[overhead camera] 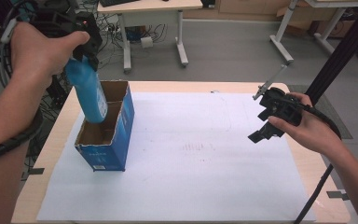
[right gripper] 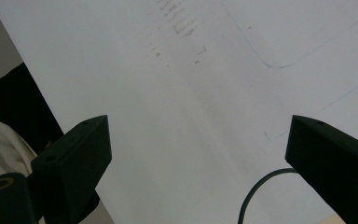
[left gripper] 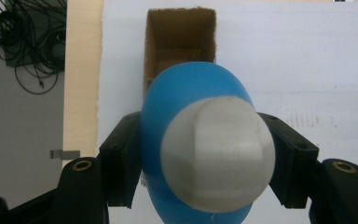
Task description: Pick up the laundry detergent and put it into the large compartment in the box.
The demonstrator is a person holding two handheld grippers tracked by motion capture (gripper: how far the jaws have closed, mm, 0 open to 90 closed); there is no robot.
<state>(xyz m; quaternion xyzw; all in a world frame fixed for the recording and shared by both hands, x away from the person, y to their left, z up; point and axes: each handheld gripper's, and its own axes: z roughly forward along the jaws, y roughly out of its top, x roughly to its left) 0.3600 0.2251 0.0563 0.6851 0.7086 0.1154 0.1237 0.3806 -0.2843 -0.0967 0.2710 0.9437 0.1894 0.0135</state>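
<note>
High view: left tool (overhead camera: 86,58) clamps upright blue bottle (overhead camera: 88,93), base down in box (overhead camera: 116,140); right tool (overhead camera: 265,116) apart.

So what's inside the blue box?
The blue bottle's bottom end dips into the open blue box, held by the left gripper. Brown cardboard walls show inside. The floor of the box is hidden behind the bottle, so anything lying there can't be seen.

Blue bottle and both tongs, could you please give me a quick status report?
Left tongs shut on blue bottle, base entering the open blue box. Right tongs open, nothing between them, over white sheet. Nothing blocking the box mouth.
</note>
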